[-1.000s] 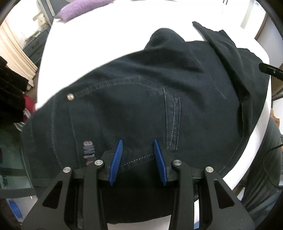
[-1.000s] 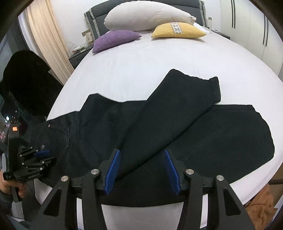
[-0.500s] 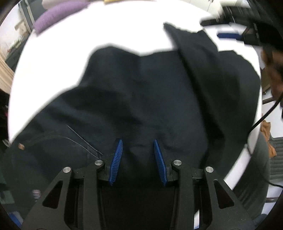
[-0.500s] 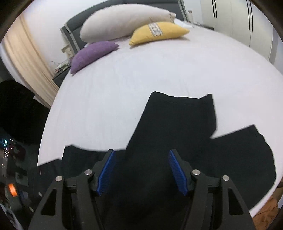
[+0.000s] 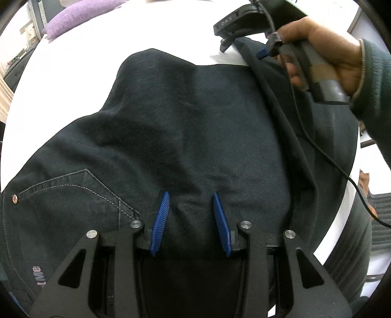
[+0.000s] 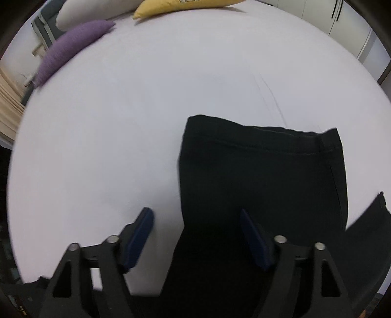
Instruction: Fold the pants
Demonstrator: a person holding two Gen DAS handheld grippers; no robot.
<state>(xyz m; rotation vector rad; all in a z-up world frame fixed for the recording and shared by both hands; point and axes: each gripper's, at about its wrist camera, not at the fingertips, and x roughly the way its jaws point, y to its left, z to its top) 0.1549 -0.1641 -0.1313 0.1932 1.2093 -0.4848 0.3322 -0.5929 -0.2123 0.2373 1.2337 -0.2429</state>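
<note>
Black pants (image 5: pixel 195 117) lie spread on the white bed (image 5: pixel 73 73), with the stitched pocket (image 5: pixel 73 193) at lower left. My left gripper (image 5: pixel 190 198) points down over the seat of the pants. Its jaws stand partly apart with fabric below them and nothing pinched. One leg (image 6: pixel 264 176) is laid over the rest, its hem (image 6: pixel 264 141) toward the pillows. My right gripper (image 6: pixel 195 215) hovers over that leg's left edge, jaws opening wide, one pad (image 6: pixel 144 220) over the sheet and the other over cloth. A hand (image 5: pixel 325 49) holds the right gripper (image 5: pixel 244 49) in the left wrist view.
A purple pillow (image 6: pixel 70 49) and a yellow pillow (image 6: pixel 180 6) lie at the head of the bed. Wardrobe doors (image 6: pixel 352 27) stand at the right. A black cable (image 5: pixel 325 156) trails from the right gripper over the pants. The person's grey trouser leg (image 5: pixel 354 244) is at the bed's near edge.
My left gripper slid from the waistband and pocket toward the middle of the pants, then stopped. My right gripper swept forward and down to the upper leg's hem, its jaws widening.
</note>
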